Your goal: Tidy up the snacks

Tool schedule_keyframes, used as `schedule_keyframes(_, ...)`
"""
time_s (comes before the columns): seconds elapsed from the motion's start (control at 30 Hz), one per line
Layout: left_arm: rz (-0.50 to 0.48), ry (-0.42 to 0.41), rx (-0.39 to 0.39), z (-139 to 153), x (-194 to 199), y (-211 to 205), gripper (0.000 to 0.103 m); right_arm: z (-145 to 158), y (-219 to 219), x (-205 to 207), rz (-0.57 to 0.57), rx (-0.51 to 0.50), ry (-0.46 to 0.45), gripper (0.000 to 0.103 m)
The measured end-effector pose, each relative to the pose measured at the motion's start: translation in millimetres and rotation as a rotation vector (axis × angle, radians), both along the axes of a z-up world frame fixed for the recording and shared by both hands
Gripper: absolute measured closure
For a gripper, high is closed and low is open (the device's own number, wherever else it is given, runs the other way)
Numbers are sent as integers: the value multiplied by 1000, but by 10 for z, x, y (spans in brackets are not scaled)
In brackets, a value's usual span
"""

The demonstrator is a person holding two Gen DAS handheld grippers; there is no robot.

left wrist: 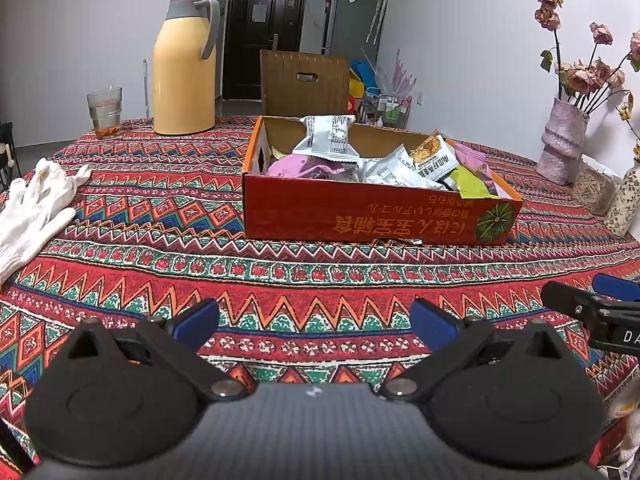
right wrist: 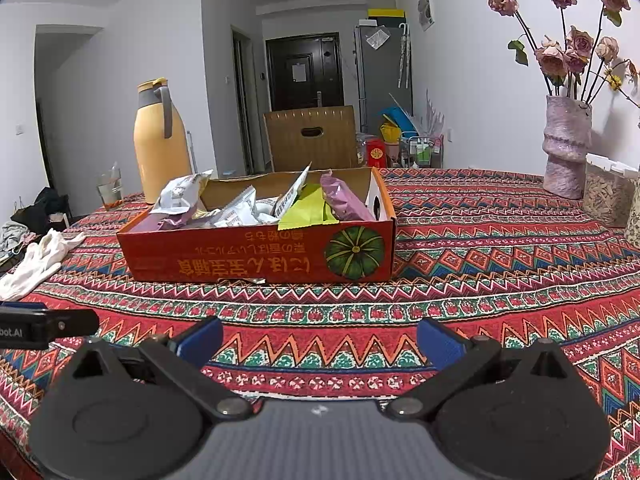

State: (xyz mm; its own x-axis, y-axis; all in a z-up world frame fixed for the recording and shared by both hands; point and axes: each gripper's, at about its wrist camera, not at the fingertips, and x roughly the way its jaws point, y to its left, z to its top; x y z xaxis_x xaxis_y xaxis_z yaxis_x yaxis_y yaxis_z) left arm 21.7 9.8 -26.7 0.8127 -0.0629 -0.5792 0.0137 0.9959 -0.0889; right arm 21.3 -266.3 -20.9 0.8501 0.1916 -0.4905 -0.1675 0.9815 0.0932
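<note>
A shallow red cardboard box point(left wrist: 360, 220) point(right wrist: 224, 256) with a pumpkin picture sits mid-table on the patterned cloth. Inside lie several snack packets: white ones point(left wrist: 328, 136) point(right wrist: 182, 194), pink ones point(left wrist: 296, 168) point(right wrist: 346, 200) and a lime-green one point(left wrist: 472, 186) point(right wrist: 306, 212). My left gripper point(left wrist: 316, 320) hovers open over the cloth in front of the box, nothing between its blue pads. My right gripper point(right wrist: 320, 338) is likewise open and empty, short of the box's front wall. Each gripper's tip shows at the edge of the other's view.
A yellow thermos jug point(left wrist: 184, 68) point(right wrist: 162, 144) and a glass point(left wrist: 105, 114) point(right wrist: 110, 190) stand behind the box on the left. White gloves point(left wrist: 32, 208) point(right wrist: 36, 260) lie at the left edge. A vase of dried roses point(left wrist: 562, 140) point(right wrist: 566, 148) and jars stand at the right. A chair back point(left wrist: 304, 80) rises behind the table.
</note>
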Motion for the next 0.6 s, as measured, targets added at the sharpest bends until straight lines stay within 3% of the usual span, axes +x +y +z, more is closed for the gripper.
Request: schedule_keyframes(0.6,-6,-3,-16,-3,0,17,0,0,2,0,0,-1,1,0)
